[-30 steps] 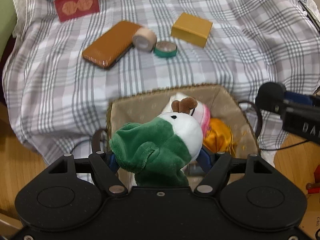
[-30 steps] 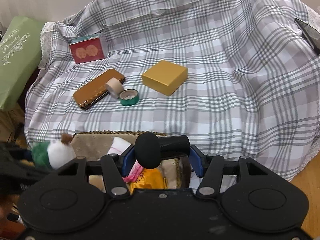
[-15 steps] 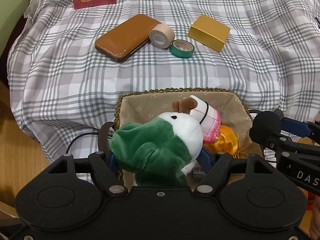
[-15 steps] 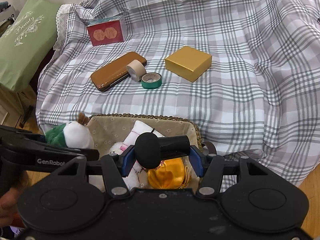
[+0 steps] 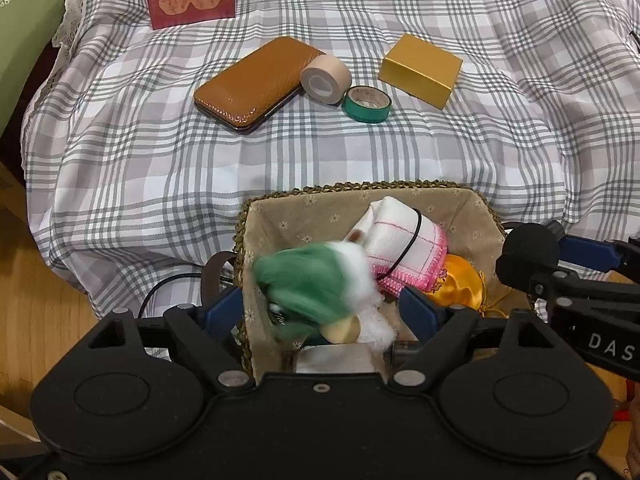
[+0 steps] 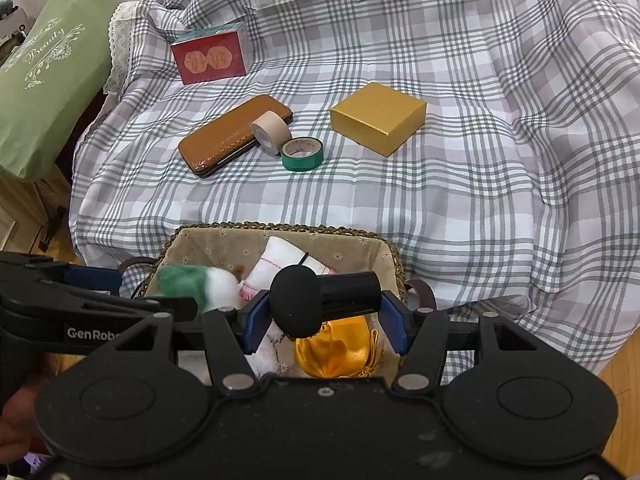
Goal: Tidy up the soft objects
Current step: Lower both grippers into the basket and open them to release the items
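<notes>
Green-and-white plush (image 5: pixel 316 280), clamped in my left gripper (image 5: pixel 322 312) a second ago, is blurred and loose between jaws just spread, over the basket (image 5: pixel 280 208). My right gripper (image 6: pixel 324 316) pinches a black cylinder (image 6: pixel 324 300). Only its view shows the green bag (image 6: pixel 44 80).

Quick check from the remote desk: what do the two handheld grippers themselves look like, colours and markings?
Both are matte black plastic with a wide body carrying two round raised discs, silver screw heads, and angular black linkage arms. The left gripper and right gripper each end in blue fingers. Seen from the side, white lettering shows: "GenRobo" on the left one and "DAS" on the right one. No sleeves are visible.
</notes>
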Tool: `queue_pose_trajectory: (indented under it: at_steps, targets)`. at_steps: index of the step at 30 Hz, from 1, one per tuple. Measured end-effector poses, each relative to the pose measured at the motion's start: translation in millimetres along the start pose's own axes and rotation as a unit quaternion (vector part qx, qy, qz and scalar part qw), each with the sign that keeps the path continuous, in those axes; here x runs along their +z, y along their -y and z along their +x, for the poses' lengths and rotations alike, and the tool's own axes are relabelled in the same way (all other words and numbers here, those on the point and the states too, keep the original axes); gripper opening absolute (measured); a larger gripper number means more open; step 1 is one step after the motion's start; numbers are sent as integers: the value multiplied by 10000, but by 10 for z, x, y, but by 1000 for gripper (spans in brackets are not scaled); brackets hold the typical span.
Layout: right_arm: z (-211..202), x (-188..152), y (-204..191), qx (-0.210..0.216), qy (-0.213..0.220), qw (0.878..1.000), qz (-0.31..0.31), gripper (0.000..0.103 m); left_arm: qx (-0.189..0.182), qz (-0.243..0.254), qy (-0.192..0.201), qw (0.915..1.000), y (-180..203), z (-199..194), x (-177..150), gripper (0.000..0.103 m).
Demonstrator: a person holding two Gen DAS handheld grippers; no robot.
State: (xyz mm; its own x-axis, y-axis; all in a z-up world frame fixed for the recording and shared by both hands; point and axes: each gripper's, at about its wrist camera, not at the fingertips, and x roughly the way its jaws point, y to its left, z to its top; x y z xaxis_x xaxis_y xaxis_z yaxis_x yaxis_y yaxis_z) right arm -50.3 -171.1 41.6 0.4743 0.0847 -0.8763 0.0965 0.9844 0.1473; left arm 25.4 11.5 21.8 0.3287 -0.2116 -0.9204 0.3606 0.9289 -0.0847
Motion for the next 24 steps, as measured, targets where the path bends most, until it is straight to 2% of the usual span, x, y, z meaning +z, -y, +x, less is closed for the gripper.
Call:
queue_pose_trajectory:
  at_steps: [5, 11, 24]
  targets:
    - [-15, -2, -12, 68, -5, 10000, -50, 58, 112, 40, -6, 9999, 25, 9, -4, 82]
    - [-39, -1, -24, 124, 51, 9999, -83, 65, 244, 78, -19, 9997, 22, 13, -31, 82]
    - [22, -12, 6, 18, -60, 10000, 0, 68, 231, 39, -122, 9997, 37, 37, -61, 82]
